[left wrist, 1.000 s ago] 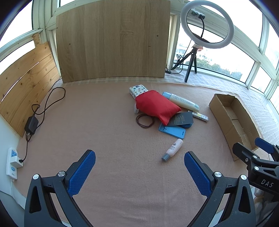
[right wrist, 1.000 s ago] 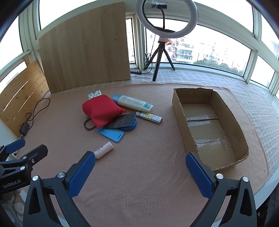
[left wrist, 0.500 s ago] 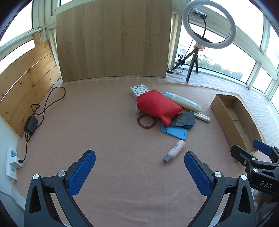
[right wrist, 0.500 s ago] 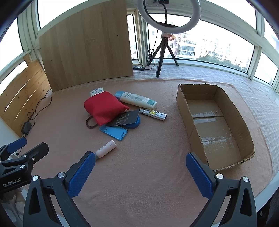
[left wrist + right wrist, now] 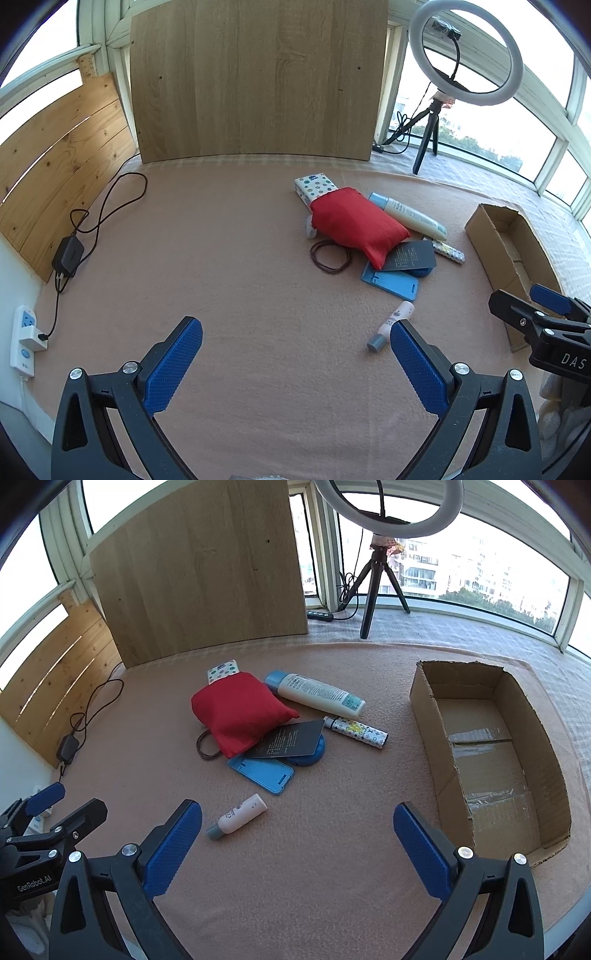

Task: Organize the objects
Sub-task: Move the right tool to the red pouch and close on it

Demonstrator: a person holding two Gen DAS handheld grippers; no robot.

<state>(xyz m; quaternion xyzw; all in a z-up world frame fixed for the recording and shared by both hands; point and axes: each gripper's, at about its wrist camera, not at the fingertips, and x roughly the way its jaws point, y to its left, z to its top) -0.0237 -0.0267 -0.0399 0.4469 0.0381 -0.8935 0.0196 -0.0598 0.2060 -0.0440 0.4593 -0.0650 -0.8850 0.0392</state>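
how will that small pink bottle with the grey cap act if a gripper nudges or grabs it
The small pink bottle lies on its side and looks round, so a nudge across its length would probably roll it, though the fuzzy blanket may slow that. It looks like smooth plastic, likely light and stiff, so pads could slip unless they close across its middle.

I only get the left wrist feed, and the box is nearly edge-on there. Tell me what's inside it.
Observer: Nothing. In the right wrist view the cardboard box holds only its own taped floor.
Operator: Give me the right gripper's state.
Observer: The right gripper is open and holds nothing. The small pink bottle lies just ahead of it, untouched.
Operator: Describe the patterned tube's far end.
Observer: The patterned tube ends in a black tip that points toward the box.
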